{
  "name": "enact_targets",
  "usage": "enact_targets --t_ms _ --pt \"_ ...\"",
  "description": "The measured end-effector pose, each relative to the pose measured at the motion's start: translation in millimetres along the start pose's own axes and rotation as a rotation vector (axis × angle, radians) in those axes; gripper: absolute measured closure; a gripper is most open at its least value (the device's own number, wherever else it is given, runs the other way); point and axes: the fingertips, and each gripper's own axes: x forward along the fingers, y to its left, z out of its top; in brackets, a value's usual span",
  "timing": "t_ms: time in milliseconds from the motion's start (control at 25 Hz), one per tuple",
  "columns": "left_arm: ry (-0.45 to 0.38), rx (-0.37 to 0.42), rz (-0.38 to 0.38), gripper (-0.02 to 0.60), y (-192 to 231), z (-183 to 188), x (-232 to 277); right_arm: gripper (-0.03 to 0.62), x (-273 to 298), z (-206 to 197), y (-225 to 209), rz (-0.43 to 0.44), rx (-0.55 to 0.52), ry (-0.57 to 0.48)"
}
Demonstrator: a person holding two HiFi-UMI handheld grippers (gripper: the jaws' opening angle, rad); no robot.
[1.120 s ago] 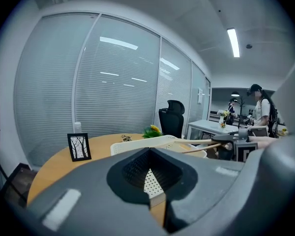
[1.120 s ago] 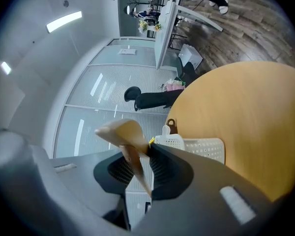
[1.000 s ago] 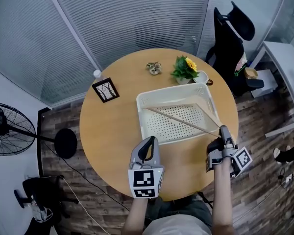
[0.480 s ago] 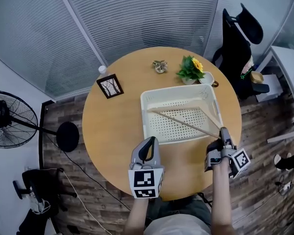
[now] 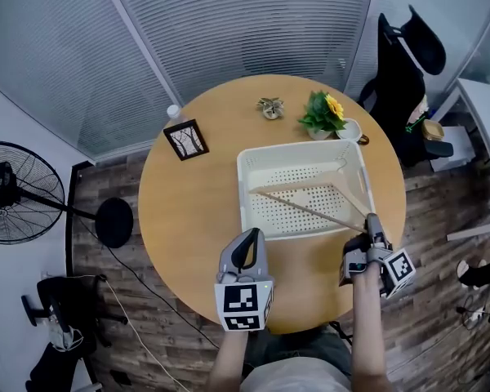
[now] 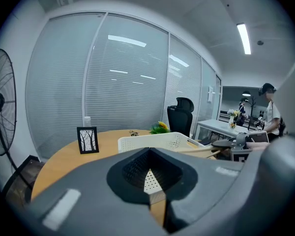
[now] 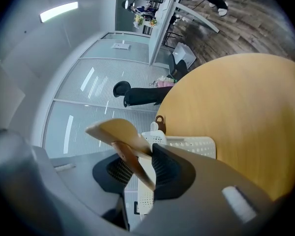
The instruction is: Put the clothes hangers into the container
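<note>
The right gripper (image 5: 371,223) is pinching the end of the wooden hanger (image 5: 307,209), which is slanting across the white container (image 5: 243,178) near the table's (image 5: 188,219) right edge, so the placing step seems to be calling for a release, the left gripper (image 5: 247,238) idling pressed together, empty.

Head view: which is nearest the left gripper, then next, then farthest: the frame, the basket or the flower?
1. Basket, just ahead of the left gripper.
2. Frame, back left.
3. Flower, back right.
</note>
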Motion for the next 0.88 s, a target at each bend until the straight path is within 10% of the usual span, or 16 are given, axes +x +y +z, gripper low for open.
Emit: enact_targets --t_ms 600,880 --pt "0.003 0.002 -0.003 0.581 -3 1 3 0.427 4 2 11 0.045 -0.032 -0.001" --pt "-0.008 0.008 -0.009 0.581 -8 4 2 0.263 6 -2 26 0.037 -0.149 0.074"
